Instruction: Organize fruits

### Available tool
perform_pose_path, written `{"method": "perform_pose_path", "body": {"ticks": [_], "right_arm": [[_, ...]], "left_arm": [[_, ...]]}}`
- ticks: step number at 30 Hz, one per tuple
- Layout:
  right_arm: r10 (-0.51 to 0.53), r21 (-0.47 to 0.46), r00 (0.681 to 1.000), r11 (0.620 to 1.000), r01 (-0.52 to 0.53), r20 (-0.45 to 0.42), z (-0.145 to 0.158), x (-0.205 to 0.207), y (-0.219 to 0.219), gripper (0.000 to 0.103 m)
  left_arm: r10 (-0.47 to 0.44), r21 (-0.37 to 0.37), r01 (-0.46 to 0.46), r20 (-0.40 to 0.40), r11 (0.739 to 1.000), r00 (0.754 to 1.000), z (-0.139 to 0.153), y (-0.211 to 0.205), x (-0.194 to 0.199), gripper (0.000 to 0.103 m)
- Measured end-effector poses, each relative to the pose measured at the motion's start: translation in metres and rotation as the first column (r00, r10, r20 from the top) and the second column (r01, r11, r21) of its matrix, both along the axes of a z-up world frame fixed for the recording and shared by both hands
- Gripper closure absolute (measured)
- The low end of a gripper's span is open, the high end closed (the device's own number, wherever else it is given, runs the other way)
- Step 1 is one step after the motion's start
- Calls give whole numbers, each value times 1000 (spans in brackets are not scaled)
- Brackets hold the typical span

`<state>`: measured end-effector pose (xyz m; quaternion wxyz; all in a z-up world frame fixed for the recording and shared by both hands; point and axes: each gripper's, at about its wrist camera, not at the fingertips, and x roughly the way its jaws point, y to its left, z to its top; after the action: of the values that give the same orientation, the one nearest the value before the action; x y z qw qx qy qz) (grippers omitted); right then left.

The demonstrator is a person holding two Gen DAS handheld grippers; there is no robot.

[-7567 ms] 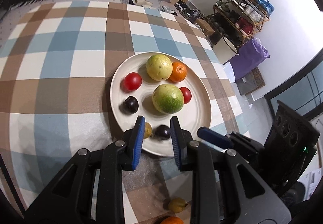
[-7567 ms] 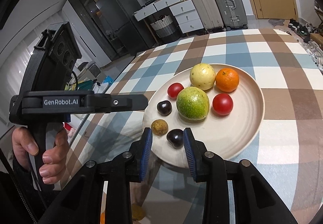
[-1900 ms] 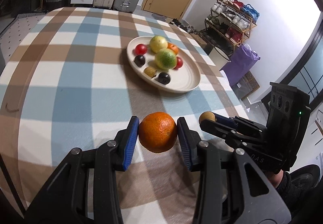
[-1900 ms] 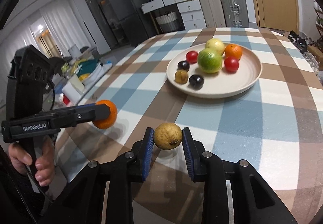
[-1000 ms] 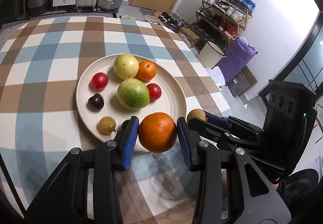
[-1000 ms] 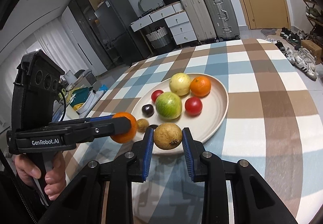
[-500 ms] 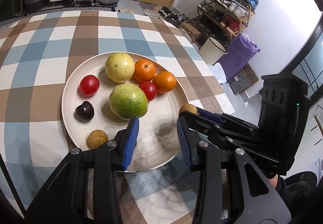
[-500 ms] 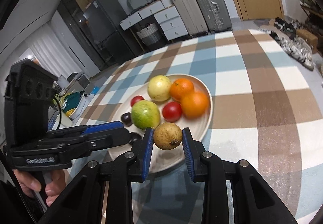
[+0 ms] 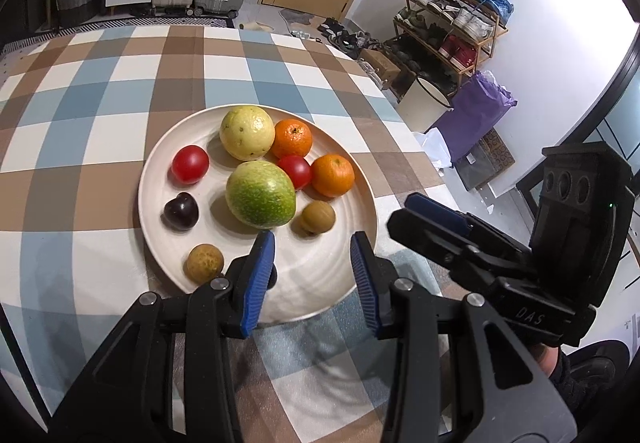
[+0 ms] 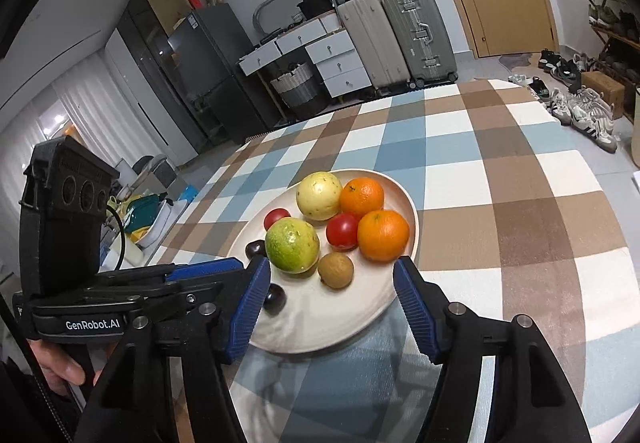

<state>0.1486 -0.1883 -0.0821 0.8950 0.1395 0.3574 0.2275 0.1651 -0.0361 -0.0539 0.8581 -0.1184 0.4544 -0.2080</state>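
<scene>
A cream plate [image 9: 320, 283] [image 10: 340, 327] on the checked tablecloth holds several fruits: a green round fruit [image 9: 260, 194] [image 10: 292, 245], a yellow one [image 9: 247, 132], two oranges [image 9: 333, 175] [image 9: 292, 138], two red tomatoes, dark plums and two small brown fruits [image 9: 318, 217] [image 9: 204, 263]. The brown fruit [image 10: 335, 270] lies just ahead of my right gripper [image 10: 332, 303], which is open and empty over the plate's near edge. My left gripper [image 9: 314, 279] is open and empty over the plate's near part. The right gripper also shows in the left wrist view [image 9: 432, 217].
The checked tablecloth [image 9: 80, 91] covers the table, whose right edge [image 9: 420, 147] drops to the floor. Suitcases, drawers and a door stand behind; a shoe rack [image 9: 452, 27] and a purple bag [image 9: 476, 111] stand to the right.
The right gripper has opened and let the small brown fruit go onto the plate beside the green fruit. The left gripper, which released the orange a moment before, stays open over the plate.
</scene>
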Motion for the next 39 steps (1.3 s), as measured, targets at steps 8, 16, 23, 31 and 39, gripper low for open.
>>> {"method": "perform_pose_path", "body": {"ticks": [8,16,23,31,39], "right_arm": [[0,6,998,1000,0,65,21,-26,3,37],[-18,13,985,1000,16,169,42,-58,10,24],[-11,1,967,1000,11,256,50,-88,22,10],[-52,20,918,999,48,392,62,-117,31,1],[-54,-15,908,998,66,416,62,-132,37,1]], "left_arm": [[28,28,-30,52,999,998,19,9,-26,68],[53,100,-70,156,993,986,41,14,-63,67],[125,133,-171,298,976,946,64,30,-103,50],[181,149,-261,406,954,896,76,43,-143,24],[248,160,-368,494,916,833,91,61,-176,14]]}}
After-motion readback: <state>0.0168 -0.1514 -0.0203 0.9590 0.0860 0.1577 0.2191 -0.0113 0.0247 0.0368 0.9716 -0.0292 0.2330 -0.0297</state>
